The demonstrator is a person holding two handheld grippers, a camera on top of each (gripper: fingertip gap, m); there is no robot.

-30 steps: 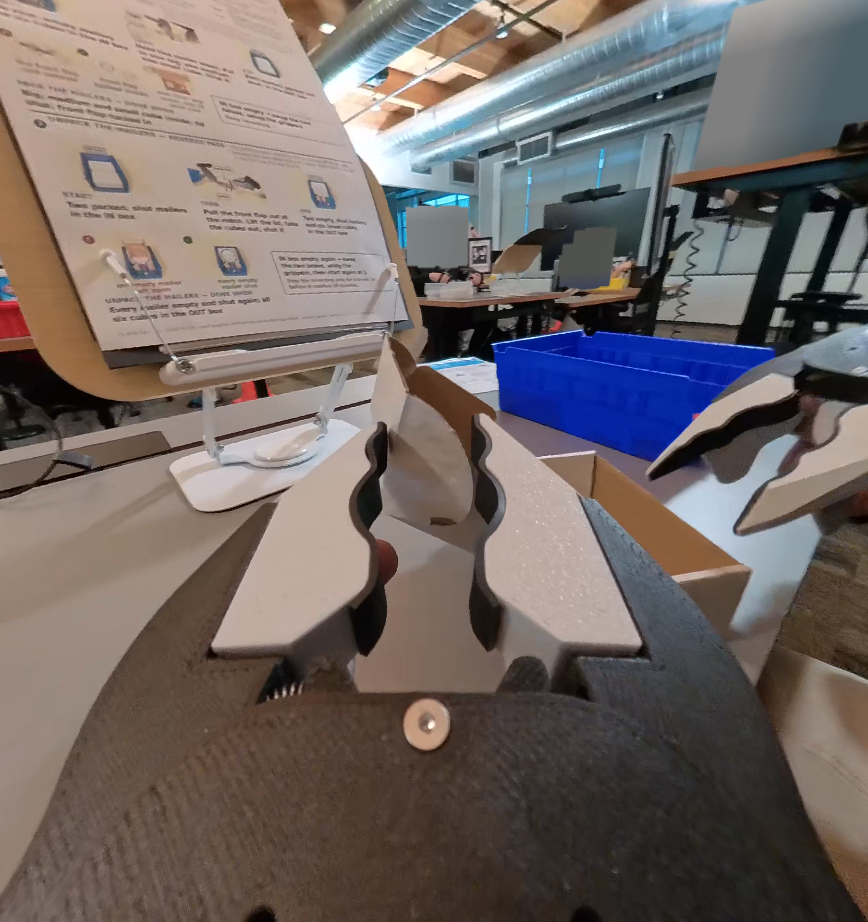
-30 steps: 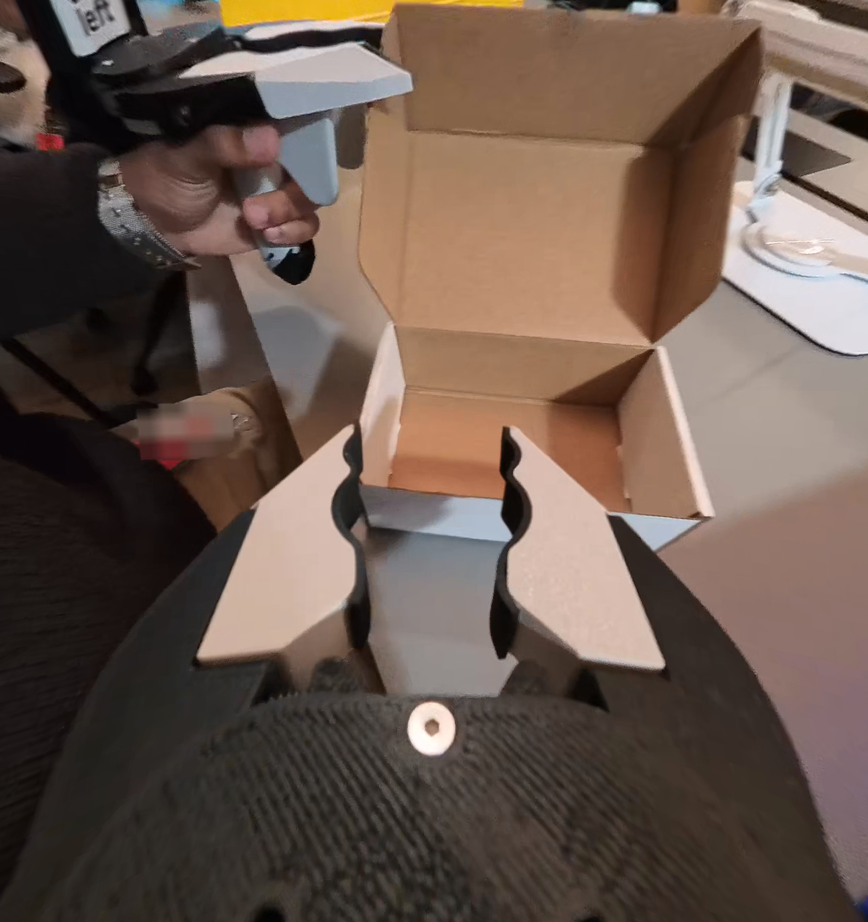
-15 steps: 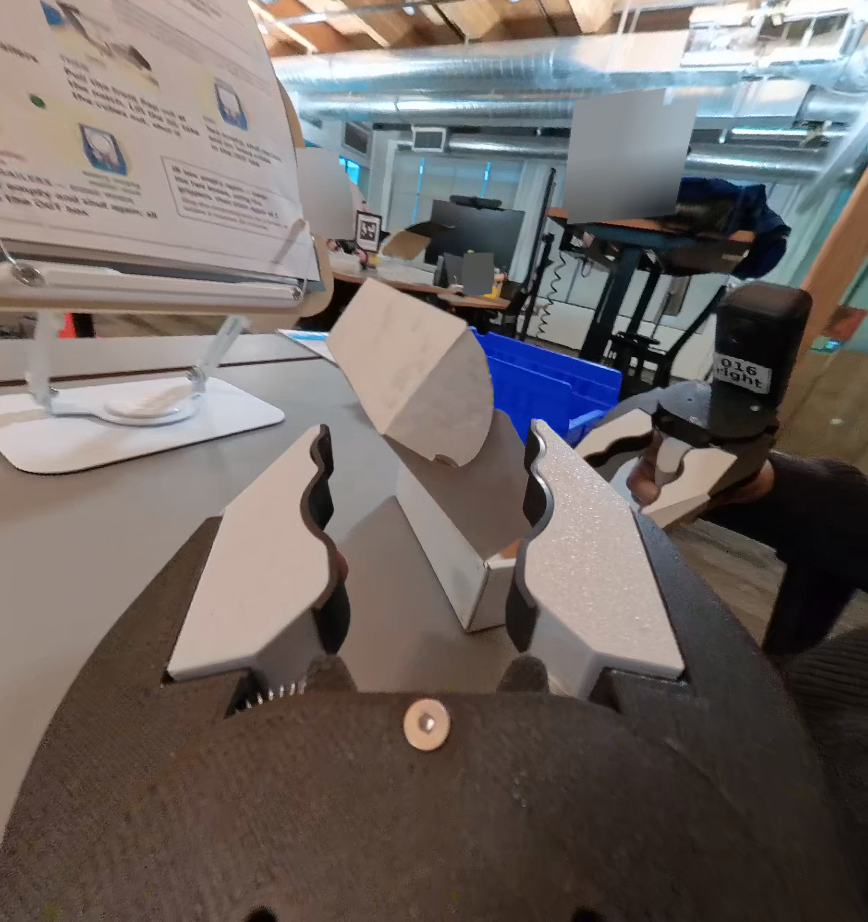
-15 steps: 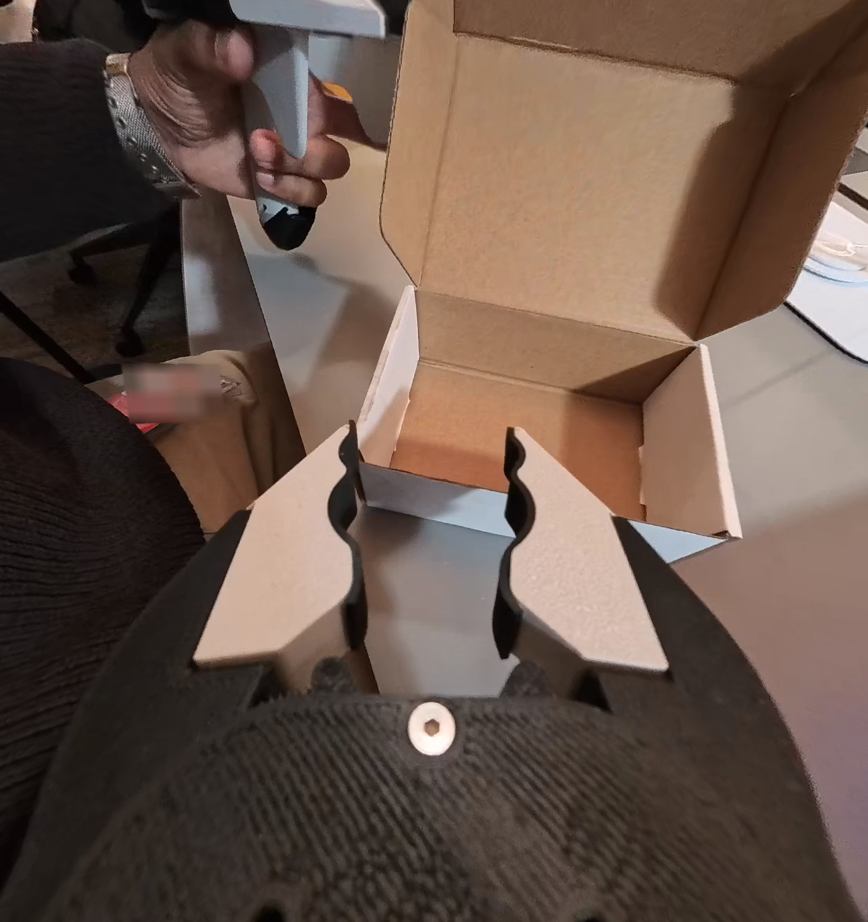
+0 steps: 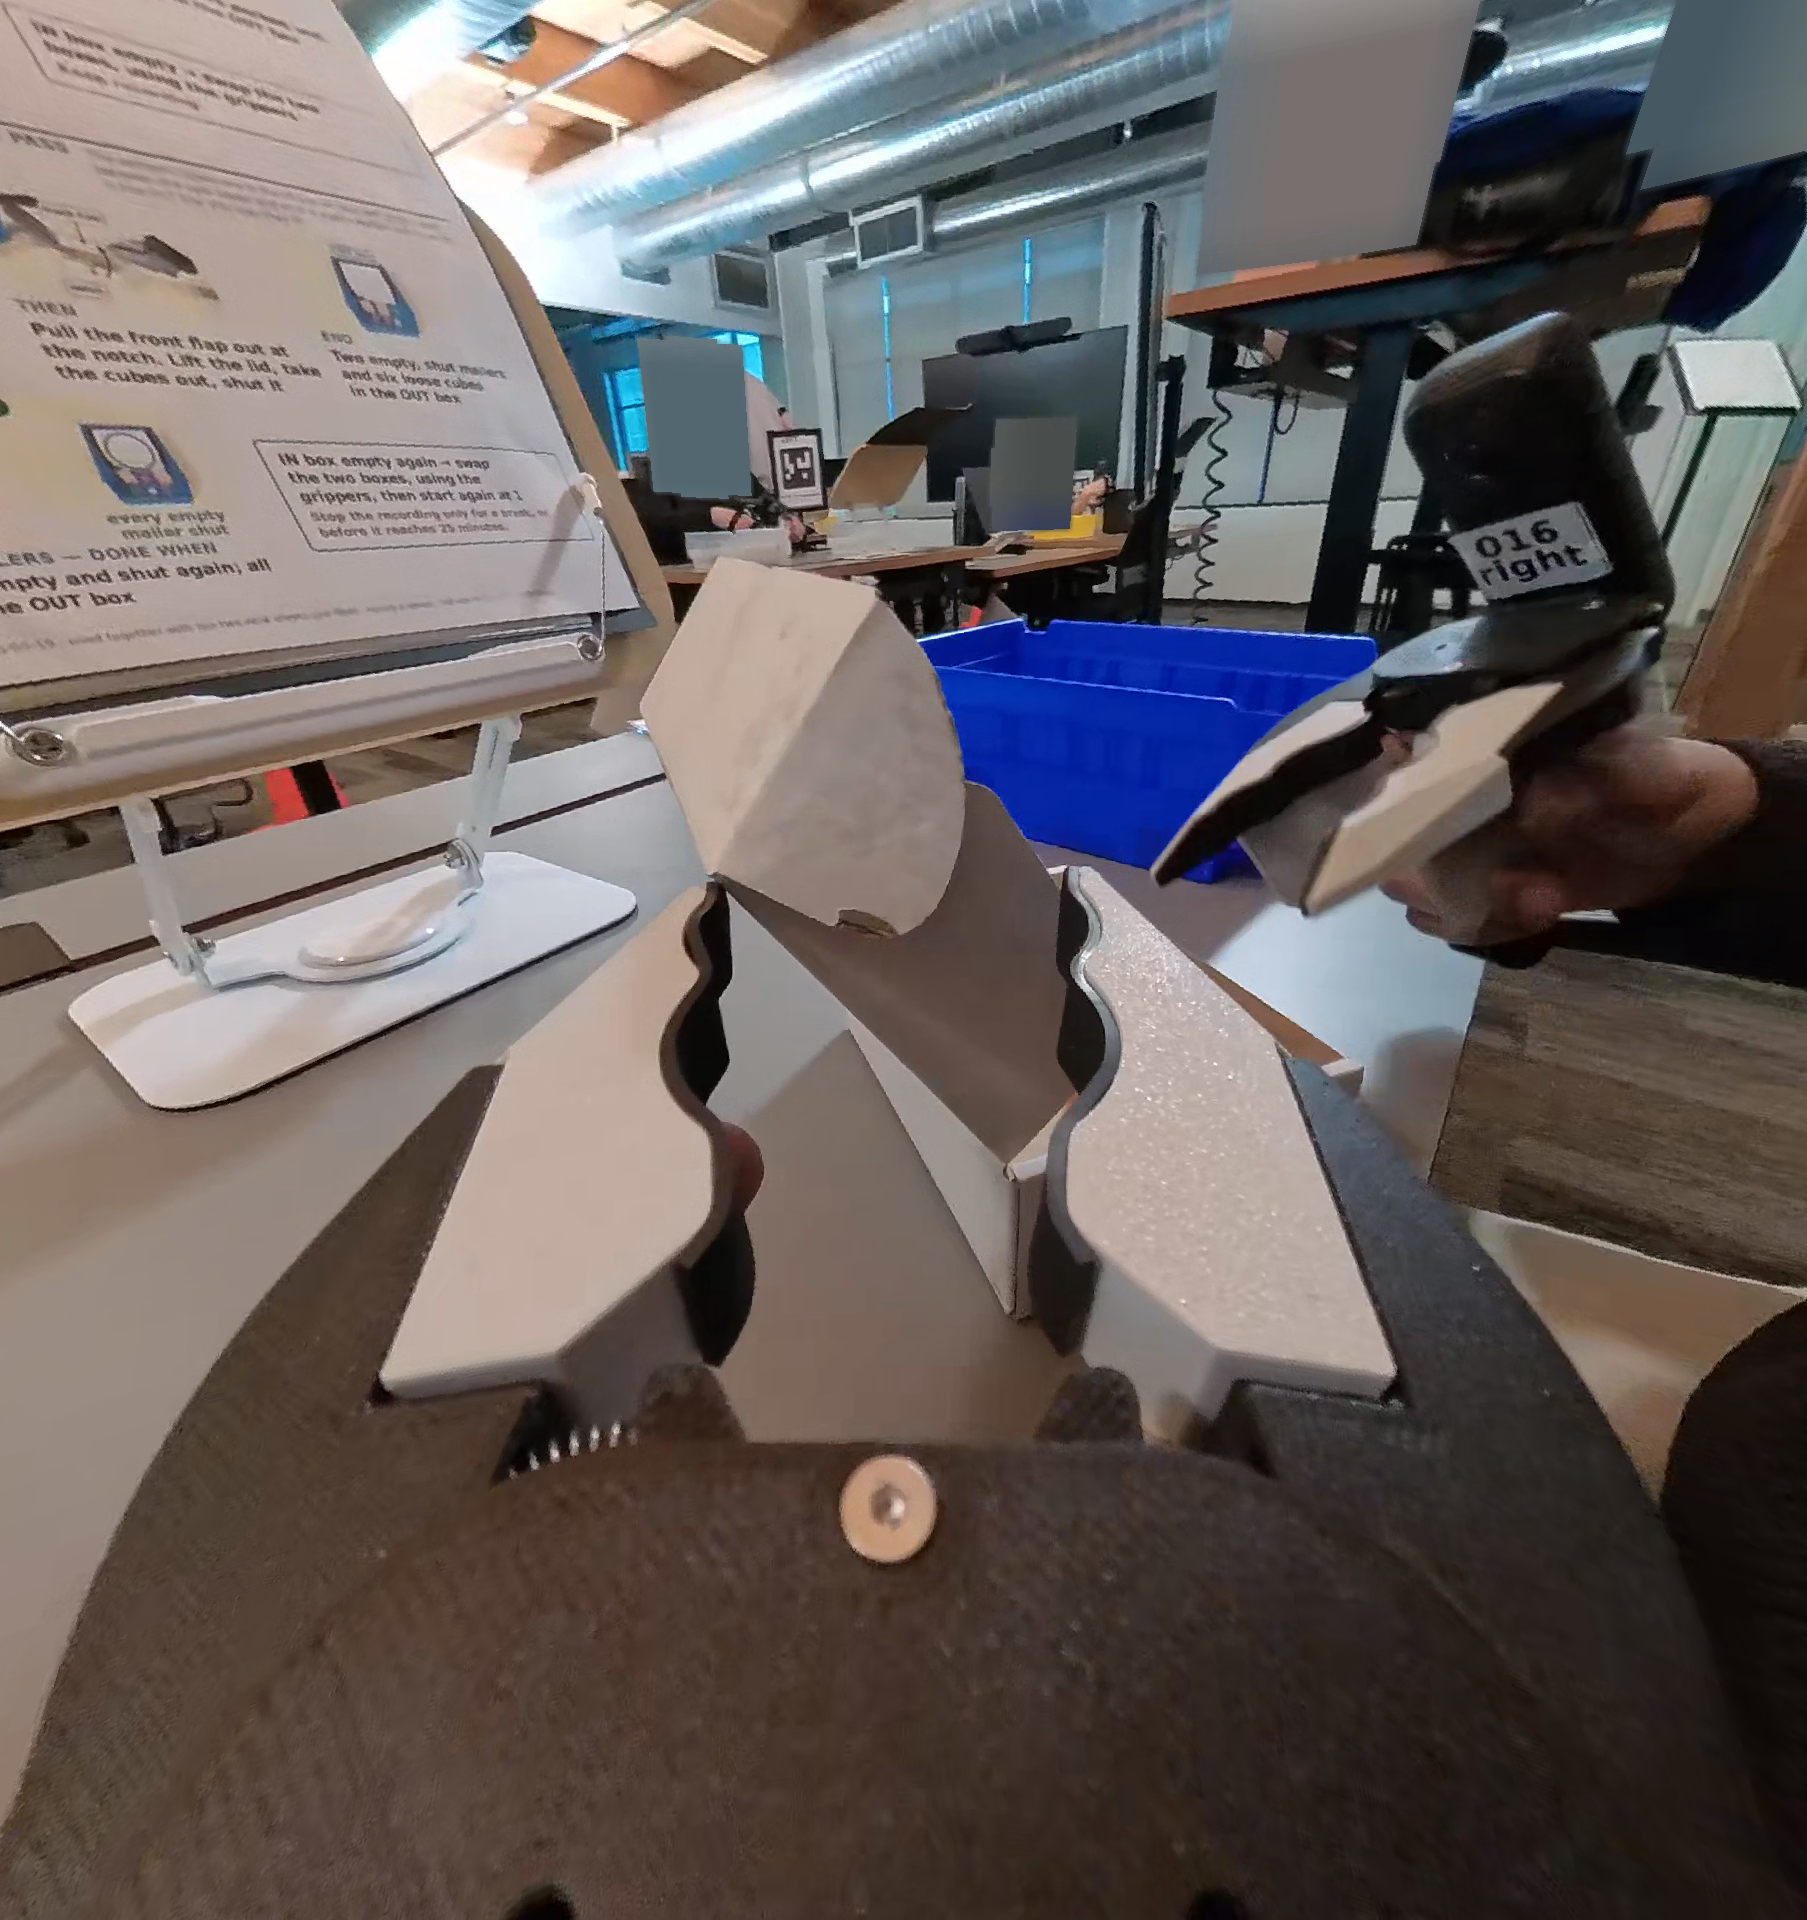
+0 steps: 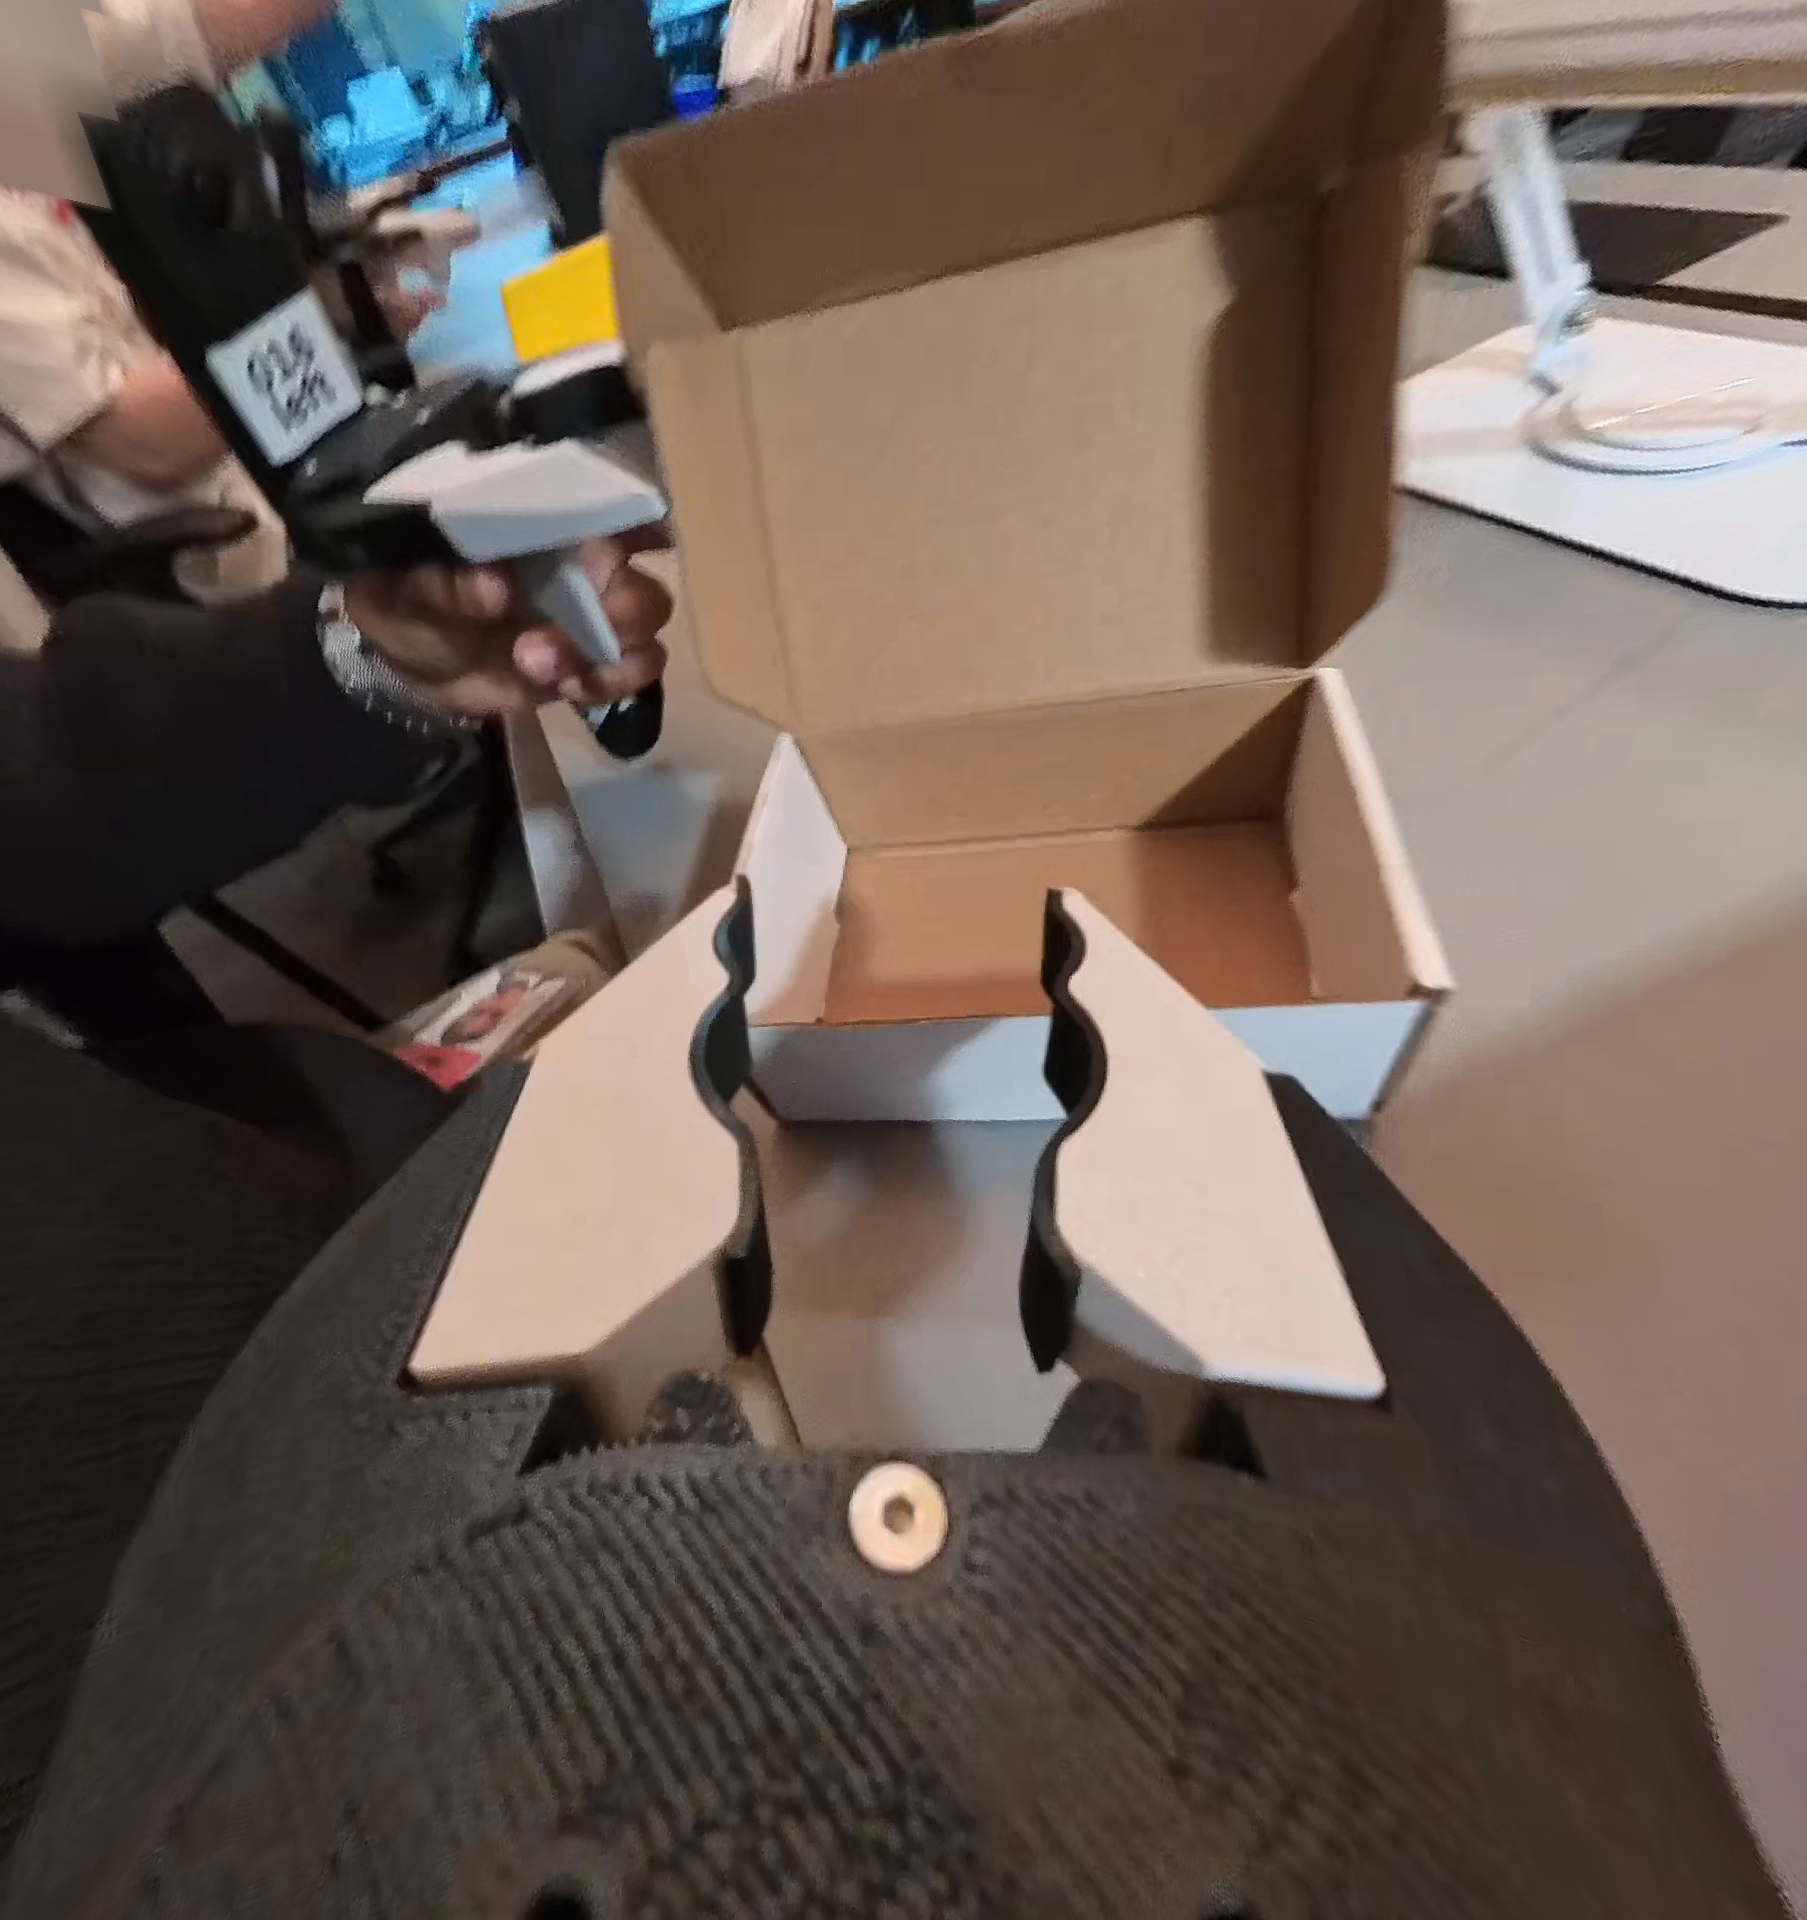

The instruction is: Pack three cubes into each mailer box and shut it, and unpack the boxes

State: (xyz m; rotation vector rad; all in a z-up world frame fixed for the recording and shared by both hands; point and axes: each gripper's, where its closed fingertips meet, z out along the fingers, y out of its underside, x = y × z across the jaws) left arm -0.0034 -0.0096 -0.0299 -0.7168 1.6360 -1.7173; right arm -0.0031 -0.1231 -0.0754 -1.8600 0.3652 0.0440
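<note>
standing open on the grey desk (image 6: 1605, 831), the empty mailer box (image 6: 1034, 935) sits just ahead of the right hand-held gripper (image 6: 894, 925), lid raised; its fingers are spread apart, gripping nothing. the left hand-held gripper (image 5: 894, 904), also parted and empty, faces the box's side, blue bin (image 5: 1138, 717) beyond.

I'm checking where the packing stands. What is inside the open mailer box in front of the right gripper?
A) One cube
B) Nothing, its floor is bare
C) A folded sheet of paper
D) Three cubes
B: in the right wrist view the mailer box stands with its lid raised, and only bare brown cardboard shows on its floor; no cube is in it.
</note>
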